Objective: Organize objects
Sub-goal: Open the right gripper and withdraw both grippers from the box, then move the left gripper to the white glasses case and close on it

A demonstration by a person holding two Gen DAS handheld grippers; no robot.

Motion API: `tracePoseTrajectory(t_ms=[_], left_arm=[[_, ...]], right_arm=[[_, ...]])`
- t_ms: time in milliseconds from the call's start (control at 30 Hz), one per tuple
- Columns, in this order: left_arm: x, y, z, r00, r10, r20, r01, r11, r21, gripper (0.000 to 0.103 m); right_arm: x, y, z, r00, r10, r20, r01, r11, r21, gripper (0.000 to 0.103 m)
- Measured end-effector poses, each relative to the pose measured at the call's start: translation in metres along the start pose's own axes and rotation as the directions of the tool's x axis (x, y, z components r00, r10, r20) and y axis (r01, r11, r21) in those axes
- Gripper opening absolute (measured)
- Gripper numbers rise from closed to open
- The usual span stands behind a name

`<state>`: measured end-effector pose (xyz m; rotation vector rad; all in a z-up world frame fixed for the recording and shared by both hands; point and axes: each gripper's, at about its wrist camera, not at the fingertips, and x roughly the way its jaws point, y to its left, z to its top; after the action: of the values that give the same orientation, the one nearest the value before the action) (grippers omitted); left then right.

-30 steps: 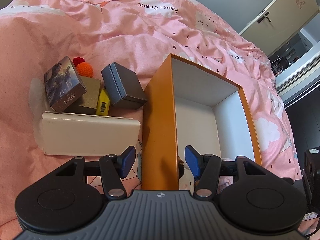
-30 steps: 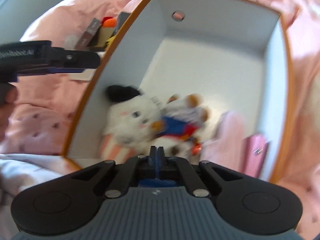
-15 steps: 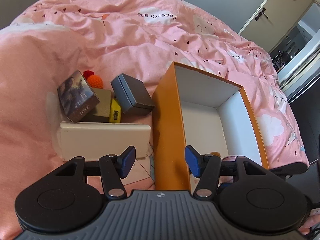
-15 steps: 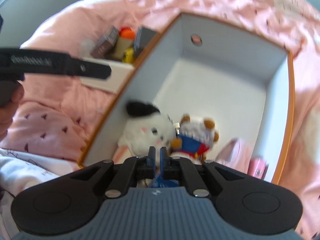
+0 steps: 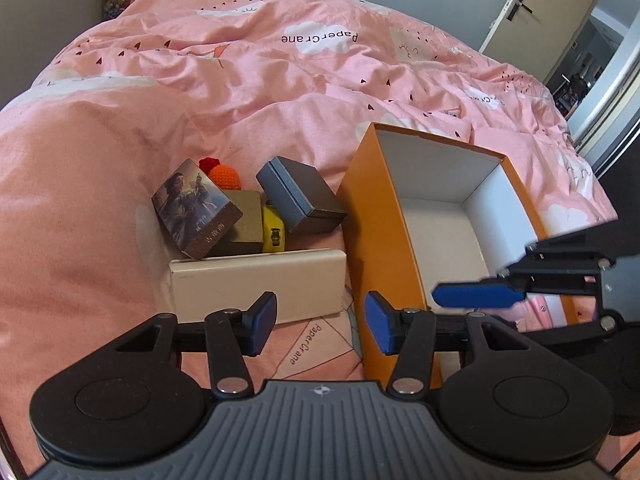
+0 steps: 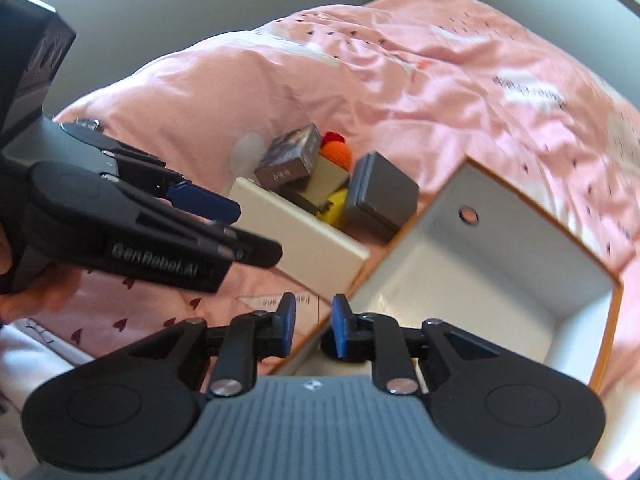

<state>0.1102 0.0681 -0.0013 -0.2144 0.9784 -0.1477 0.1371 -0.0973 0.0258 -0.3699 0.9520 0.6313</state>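
- Left view: our left claw [image 5: 318, 326] is about half open and closing a bit. Nothing is between its pads, only the pink blanket [image 5: 280, 80] below.
- The orange box [image 5: 380, 240] sits just to the right, open on top, so we think things go in there.
- To the left is a white tray [image 5: 256, 280]. Small things are piled at its far side: a picture box [image 5: 196, 208], a brown box [image 5: 244, 220], a yellow toy [image 5: 273, 232], a grey box [image 5: 300, 196] and an orange ball [image 5: 226, 176]. They lean on each other, so pulling one out may tip the rest.
- Our right claw [image 5: 476, 294] pokes in from the right, over the orange box.
- Right view: our right claw [image 6: 314, 326] is open just a little and opening more. It holds nothing. It hangs over the near left edge of the orange box [image 6: 520, 260].
- The left claw [image 6: 208, 216] is on the left, with a hand [image 6: 36, 292] behind it.
- The pile is far and a bit left, with the grey box [image 6: 380, 196] closest to the orange box. We guess that one may be the easy next pick.
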Motion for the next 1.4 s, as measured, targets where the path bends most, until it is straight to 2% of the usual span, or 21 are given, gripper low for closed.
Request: tracePoseTrajectory(t_ms=[100,200,300,367,467,567,667,767,900,1033,1167,1233,1300,1400], left_arm=[[0.001,0.003,0.003,1.0,0.028,-0.009,-0.028,0.998,0.053,0.06],[0.001,0.005,0.009,0.999,0.038,-0.037,-0.032,0.989,0.145,0.06],[0.004,0.007,0.016,0.995,0.033,-0.089,-0.011,0.971,0.238,0.06],[0.007,0.008,0.019,0.991,0.034,-0.13,0.009,0.948,0.318,0.06],[0.013,0.011,0.022,0.985,0.041,-0.168,0.034,0.907,0.42,0.064],[0.024,0.013,0.025,0.974,0.061,-0.217,0.064,0.847,0.528,0.068],[0.034,0.012,0.03,0.974,0.085,-0.209,0.062,0.789,0.611,0.068],[0.047,0.011,0.037,0.966,0.08,-0.248,0.11,0.738,0.666,0.068],[0.066,0.011,0.041,0.944,0.086,-0.318,0.178,0.681,0.711,0.068],[0.08,0.014,0.038,0.931,0.122,-0.343,0.192,0.637,0.746,0.068],[0.088,0.019,0.035,0.92,0.121,-0.373,0.215,0.639,0.738,0.066],[0.089,0.021,0.034,0.922,0.124,-0.368,0.21,0.638,0.741,0.058],[0.088,0.022,0.033,0.923,0.129,-0.363,0.203,0.638,0.743,0.045],[0.085,0.023,0.032,0.92,0.133,-0.37,0.205,0.64,0.74,0.037]], right_arm=[[0.012,0.005,0.009,1.0,-0.009,-0.002,0.009,0.998,-0.068,0.027],[0.024,0.009,0.016,1.0,-0.018,-0.013,0.016,0.99,-0.138,0.033],[0.035,0.011,0.024,0.999,0.003,-0.033,-0.009,0.982,-0.19,0.037],[0.043,0.012,0.029,0.999,0.015,-0.051,-0.026,0.974,-0.226,0.041],[0.054,0.014,0.036,0.996,0.033,-0.078,-0.053,0.96,-0.275,0.045],[0.065,0.014,0.042,0.993,0.045,-0.107,-0.077,0.944,-0.32,0.052],[0.078,0.012,0.048,0.989,0.045,-0.14,-0.093,0.929,-0.359,0.053],[0.092,0.008,0.055,0.983,0.049,-0.176,-0.115,0.915,-0.387,0.057],[0.11,0.002,0.061,0.97,0.069,-0.234,-0.161,0.9,-0.406,0.059],[0.121,0.0,0.065,0.966,0.081,-0.245,-0.181,0.889,-0.421,0.061],[0.128,-0.002,0.065,0.961,0.109,-0.254,-0.209,0.889,-0.407,0.057],[0.129,-0.002,0.064,0.958,0.116,-0.262,-0.218,0.889,-0.403,0.045],[0.129,-0.002,0.062,0.957,0.117,-0.264,-0.218,0.892,-0.396,0.043],[0.123,0.001,0.06,0.956,0.12,-0.268,-0.222,0.893,-0.391,0.036]])
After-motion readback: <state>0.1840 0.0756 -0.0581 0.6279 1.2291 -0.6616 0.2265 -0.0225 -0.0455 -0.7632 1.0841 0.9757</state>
